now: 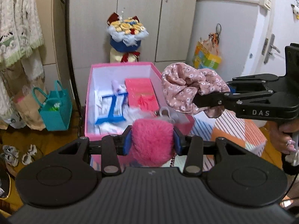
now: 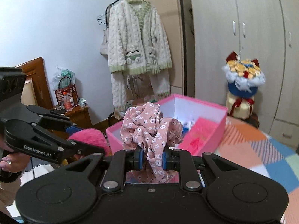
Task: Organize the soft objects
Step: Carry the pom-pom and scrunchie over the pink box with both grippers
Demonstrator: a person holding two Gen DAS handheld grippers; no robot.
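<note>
My left tool (image 1: 152,142) pinches the fluffy hot-pink pompom (image 1: 152,141); my right tool (image 2: 151,158) pinches the dusty-pink floral fabric scrunchie (image 2: 149,128). Both held aloft just short of the open pink cardboard box (image 1: 87,100), presumably for dropping in.

Fluffy fur pompom (image 1: 152,141); printed cloth scrunchie (image 2: 149,128); box (image 1: 89,97) perhaps cardboard

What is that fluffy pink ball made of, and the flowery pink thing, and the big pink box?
Fluffy hot-pink pom-pom: looks like fake fur, with long fuzzy matte fibres.
Dusty-pink flowery scrunchie: seemingly thin woven cloth, gathered into soft wrinkles with printed white blossoms.
Open pink box: probably stiff paper-covered cardboard, with flat straight walls, smooth and white inside.
</note>
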